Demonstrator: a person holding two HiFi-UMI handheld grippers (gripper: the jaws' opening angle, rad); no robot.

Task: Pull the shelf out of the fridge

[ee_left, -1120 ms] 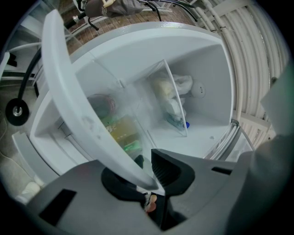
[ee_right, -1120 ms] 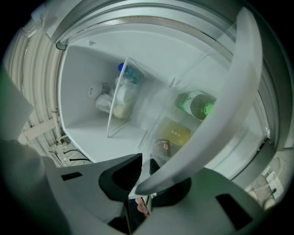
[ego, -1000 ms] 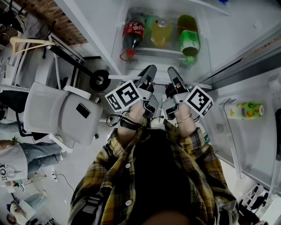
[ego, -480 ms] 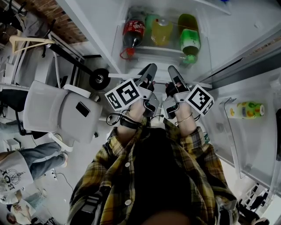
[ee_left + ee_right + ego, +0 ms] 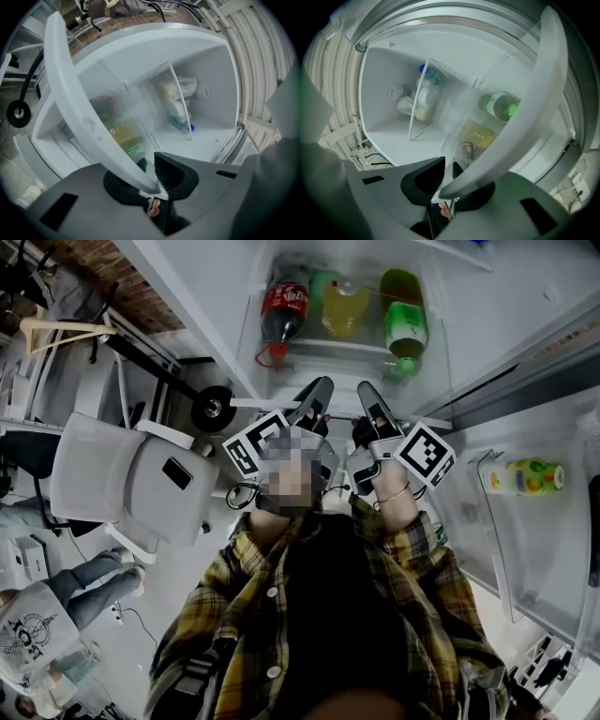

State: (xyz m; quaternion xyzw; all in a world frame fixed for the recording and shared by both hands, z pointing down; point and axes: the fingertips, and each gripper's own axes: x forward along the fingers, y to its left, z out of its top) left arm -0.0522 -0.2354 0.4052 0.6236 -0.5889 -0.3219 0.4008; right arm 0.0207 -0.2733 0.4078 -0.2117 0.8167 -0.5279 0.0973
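Note:
The fridge shelf is a glass pane (image 5: pixel 140 117) with a white front trim (image 5: pixel 258 405). In the head view both grippers reach to that trim, side by side in front of the open fridge. My left gripper (image 5: pixel 319 390) is shut on the trim (image 5: pixel 75 103), which runs up and left out of its black pads (image 5: pixel 176 173). My right gripper (image 5: pixel 367 396) is likewise shut on the trim (image 5: pixel 534 103), which sweeps up and right from its jaws. The left gripper (image 5: pixel 157 185) and right gripper (image 5: pixel 445 180) each pinch the trim's edge and the glass behind it.
Below the shelf lie a cola bottle (image 5: pixel 284 307), a yellow bottle (image 5: pixel 344 310) and a green bottle (image 5: pixel 405 329). A bag of food (image 5: pixel 176 101) sits deep inside. The open door at right holds a small bottle (image 5: pixel 525 474). A white chair (image 5: pixel 122 479) and a bystander (image 5: pixel 47 606) are at left.
Both grippers and the shelf stay where they were. Only the bystander at the lower left has shifted.

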